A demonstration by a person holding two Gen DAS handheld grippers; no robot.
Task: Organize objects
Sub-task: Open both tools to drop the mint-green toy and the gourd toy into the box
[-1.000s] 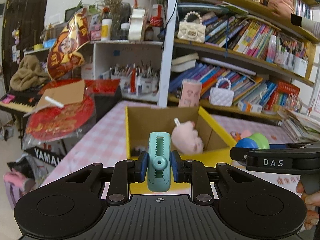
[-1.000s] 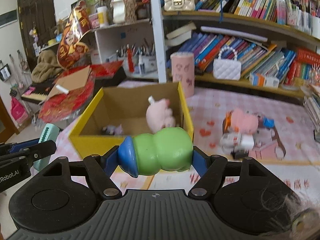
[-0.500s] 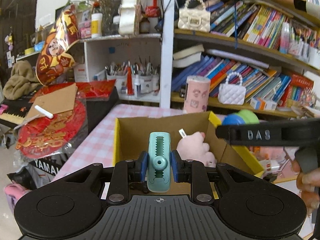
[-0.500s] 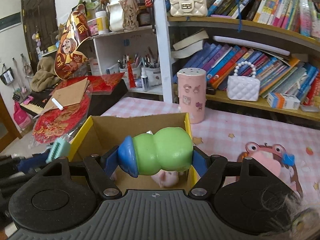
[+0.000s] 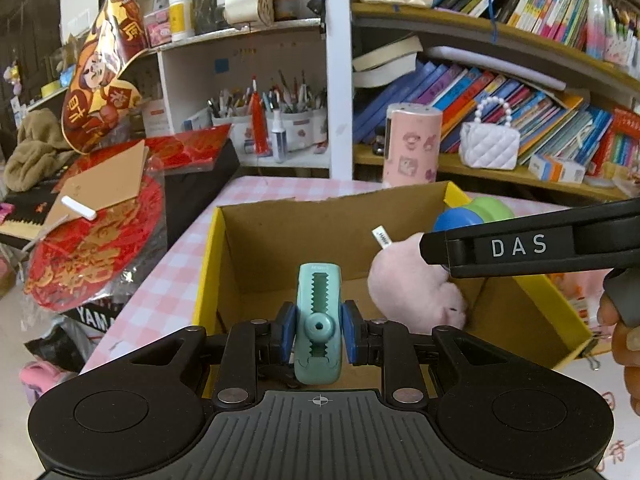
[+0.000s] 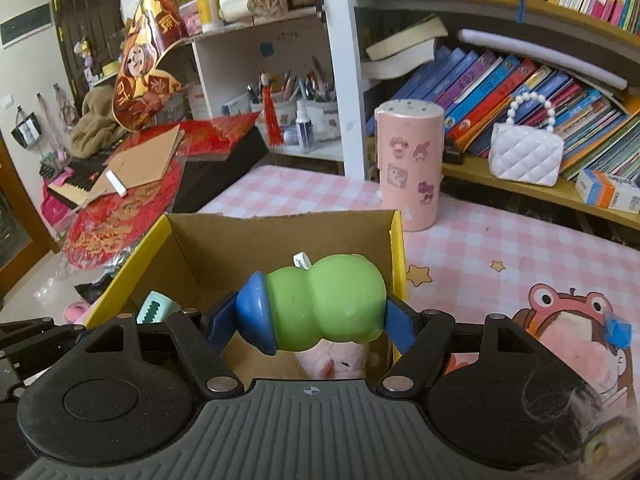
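Holding both loads over the box (image 5: 208,264), we have one pink plush toy (image 5: 412,292) already lying inside it, while more toys wait on the tabletop (image 6: 500,240). Our left gripper (image 5: 318,332) pinches the teal clip (image 5: 318,320) upright above the box's near edge. Our right gripper (image 6: 312,316) clamps the green and blue toy (image 6: 320,304) sideways above the plush. Both tilt downward; releasing comes next, we judge.
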